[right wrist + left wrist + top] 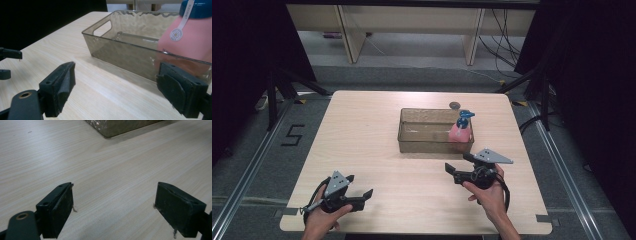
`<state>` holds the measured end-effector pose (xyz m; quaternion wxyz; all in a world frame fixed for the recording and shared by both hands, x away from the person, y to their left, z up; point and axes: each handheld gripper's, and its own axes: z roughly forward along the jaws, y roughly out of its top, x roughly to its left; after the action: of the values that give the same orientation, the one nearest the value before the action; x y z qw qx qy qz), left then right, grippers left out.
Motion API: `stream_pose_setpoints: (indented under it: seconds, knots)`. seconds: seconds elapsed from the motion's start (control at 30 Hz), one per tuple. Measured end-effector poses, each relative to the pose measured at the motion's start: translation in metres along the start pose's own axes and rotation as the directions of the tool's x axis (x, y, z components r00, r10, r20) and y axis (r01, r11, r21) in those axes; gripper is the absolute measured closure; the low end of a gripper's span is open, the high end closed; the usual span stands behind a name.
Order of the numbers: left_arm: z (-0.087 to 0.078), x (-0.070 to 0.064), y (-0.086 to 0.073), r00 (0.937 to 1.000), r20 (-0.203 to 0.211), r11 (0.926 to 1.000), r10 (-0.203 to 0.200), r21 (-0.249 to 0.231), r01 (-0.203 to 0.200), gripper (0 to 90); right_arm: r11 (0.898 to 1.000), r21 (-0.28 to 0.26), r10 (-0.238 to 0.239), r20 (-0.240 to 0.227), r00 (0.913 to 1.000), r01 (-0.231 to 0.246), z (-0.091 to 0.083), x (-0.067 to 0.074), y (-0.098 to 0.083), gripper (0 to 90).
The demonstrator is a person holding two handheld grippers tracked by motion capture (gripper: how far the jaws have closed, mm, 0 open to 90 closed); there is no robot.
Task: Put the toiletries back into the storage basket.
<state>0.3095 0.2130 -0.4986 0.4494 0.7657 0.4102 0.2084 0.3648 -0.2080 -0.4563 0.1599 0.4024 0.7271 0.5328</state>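
1. The pink bottle (459, 131) with the blue pump cap is stood upright inside the clear bin (412, 142), at the bin's right end, toward the worktop's (362, 130) far-right corner.
2. The key relation: the bottle lies just ahead of the right claw (458, 164), beyond the bin's near wall. In the right gripper view the bottle (186, 37) is seen ahead and to the right, behind the wall of the bin (125, 55).
3. The bottle's long axis is vertical; the bin's long axis is run parallel to the worktop's near edge.
4. The right claw is held near the bin and is much the nearer one; the left claw (360, 185) is parked by the near-left corner, well apart from the bin.
5. Right claw state: jaws spread wide, nothing between them. It is held low and roughly level, just above the worktop, pointed left and slightly away from the near edge.
6. Left claw (113, 207) state: jaws also spread wide, empty, with bare worktop (112, 170) between them. It is aimed toward the bin's near-left corner.
7. Judgement: a lift over the near wall and a turn toward the bottle are likely needed before any grasp.
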Motion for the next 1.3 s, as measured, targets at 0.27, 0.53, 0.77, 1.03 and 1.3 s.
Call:
stream_pose_setpoints:
  seconds: [0.27, 0.53, 0.77, 1.03, 1.3]
  knots:
    - [0.000, -0.001, 0.001, 1.0000, 0.003, 1.0000, 0.000, -0.002, 0.000, 14.9, 1.000, 0.005, 0.010, -0.019, 0.9998, -0.010, -0.004, 0.002, -0.004, 16.2]
    - [0.000, -0.001, 0.000, 1.0000, 0.001, 1.0000, 0.000, 0.002, 0.000, 14.8, 1.000, 0.005, 0.030, -0.020, 0.9993, -0.030, -0.008, 0.005, -0.008, 16.2]
    - [0.001, -0.001, 0.000, 1.0000, 0.001, 1.0000, -0.006, -0.005, 0.006, 14.9, 1.000, 0.004, 0.017, -0.023, 0.9996, -0.017, -0.008, 0.006, -0.012, 15.9]
    - [0.001, -0.001, 0.000, 1.0000, 0.003, 1.0000, 0.003, 0.005, -0.003, 14.9, 1.000, 0.005, 0.002, -0.025, 0.9997, -0.001, -0.010, 0.006, -0.015, 15.6]
    - [0.002, 0.000, 0.000, 1.0000, 0.007, 1.0000, -0.003, 0.000, 0.003, 14.9, 1.000, 0.006, 0.001, -0.018, 0.9998, -0.001, -0.011, 0.005, -0.019, 15.5]
